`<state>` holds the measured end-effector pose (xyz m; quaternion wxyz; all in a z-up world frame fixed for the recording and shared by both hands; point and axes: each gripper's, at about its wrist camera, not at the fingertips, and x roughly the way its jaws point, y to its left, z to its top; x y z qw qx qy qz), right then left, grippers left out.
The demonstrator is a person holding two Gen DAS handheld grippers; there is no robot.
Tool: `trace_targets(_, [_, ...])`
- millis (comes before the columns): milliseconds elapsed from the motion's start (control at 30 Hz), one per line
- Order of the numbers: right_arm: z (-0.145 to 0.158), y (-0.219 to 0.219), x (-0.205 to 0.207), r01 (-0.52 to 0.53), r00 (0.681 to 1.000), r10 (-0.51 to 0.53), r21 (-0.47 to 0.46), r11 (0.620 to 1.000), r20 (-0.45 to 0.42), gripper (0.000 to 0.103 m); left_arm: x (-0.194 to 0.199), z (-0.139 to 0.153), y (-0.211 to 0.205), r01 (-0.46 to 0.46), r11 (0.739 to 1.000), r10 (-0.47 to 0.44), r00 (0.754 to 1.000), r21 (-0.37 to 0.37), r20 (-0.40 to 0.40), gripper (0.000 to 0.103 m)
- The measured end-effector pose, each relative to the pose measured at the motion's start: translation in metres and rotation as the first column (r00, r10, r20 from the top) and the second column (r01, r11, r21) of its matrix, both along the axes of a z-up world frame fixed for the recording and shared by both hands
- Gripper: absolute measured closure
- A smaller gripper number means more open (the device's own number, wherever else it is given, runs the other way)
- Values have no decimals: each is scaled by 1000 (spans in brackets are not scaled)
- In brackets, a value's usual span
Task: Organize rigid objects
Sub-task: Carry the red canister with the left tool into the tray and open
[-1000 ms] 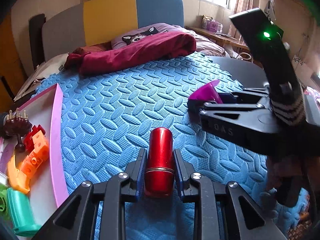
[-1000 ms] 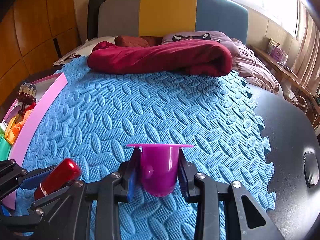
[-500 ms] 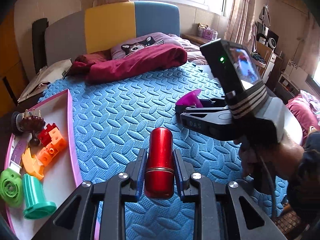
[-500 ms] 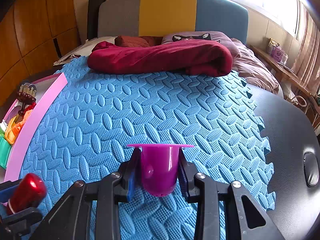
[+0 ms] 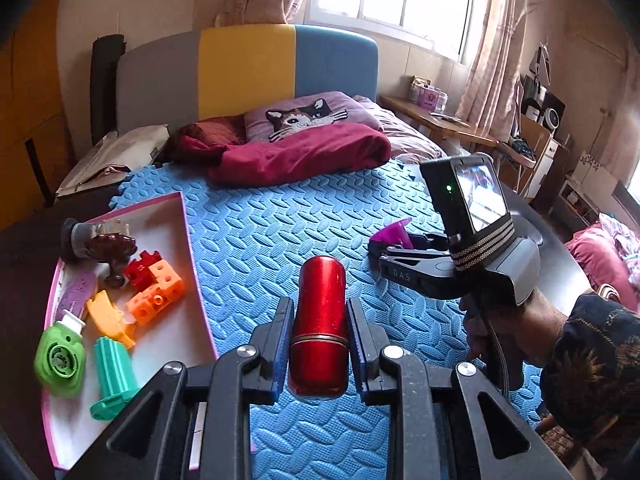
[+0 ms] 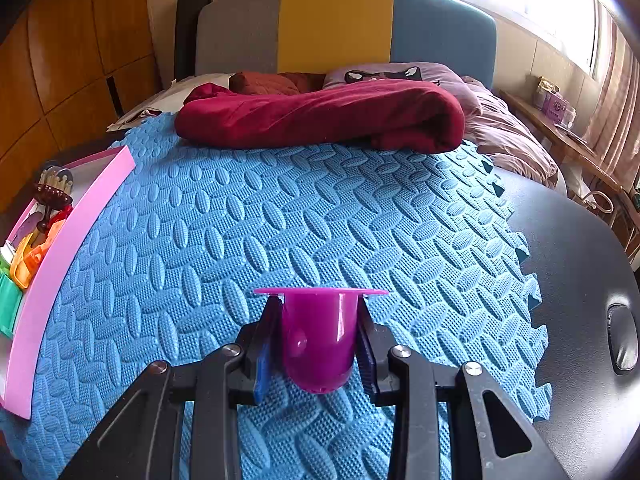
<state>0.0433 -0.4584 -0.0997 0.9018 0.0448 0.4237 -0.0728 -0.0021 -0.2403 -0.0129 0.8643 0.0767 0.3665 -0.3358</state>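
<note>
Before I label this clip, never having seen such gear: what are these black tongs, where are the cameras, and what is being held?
No robot here: a person holds a hand-held gripper in each hand, each carrying a fisheye camera that looks along its two fingers. The left view shows the left gripper shut on a red cylinder, with the right gripper in the person's hand beyond. The right view shows that gripper shut on a purple cup. Below lies a blue foam mat. A pink tray at the left holds small toys.
</note>
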Motion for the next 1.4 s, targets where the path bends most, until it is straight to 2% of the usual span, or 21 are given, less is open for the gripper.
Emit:
trace_targets(200, [0,0,0,0,1000,0,-1,1000,0,68,8,2,19,-40,999,40,999,-16,-14,77])
trace_targets(400, [0,0,0,0,1000,0,-1,1000,0,68,27,8,62,-113,990,107,991,-82,-75,77])
trace_targets(567, [0,0,0,0,1000,0,0,1000,0,68,51,11,111,-224,965,207,970,-134,-130,77])
trace_targets(667, [0,0,0,0,1000,0,-3,1000,0,68,64,5,125,-267,954,244,956,-138,-165,77])
trace_targets(767, [0,0,0,0,1000,0,-4,1000,0,68,75,-2,127,-280,946,241,944,-165,-224,77])
trace_targets(933, [0,0,0,0,1000,0,-2,1000,0,68,88,-14,109,-279,948,233,937,-154,-261,77])
trace_targets(1133, [0,0,0,0,1000,0,-2,1000,0,68,98,-42,88,-246,968,223,936,-50,-271,76])
trace_targets(1200, [0,0,0,0,1000,0,-3,1000,0,68,101,-52,88,-259,966,247,933,-12,-261,74])
trace_targets(1267, [0,0,0,0,1000,0,-3,1000,0,68,103,-58,89,-263,965,251,932,-10,-260,73])
trace_targets(1400, [0,0,0,0,1000,0,-4,1000,0,68,99,-56,86,-261,965,259,941,22,-220,73])
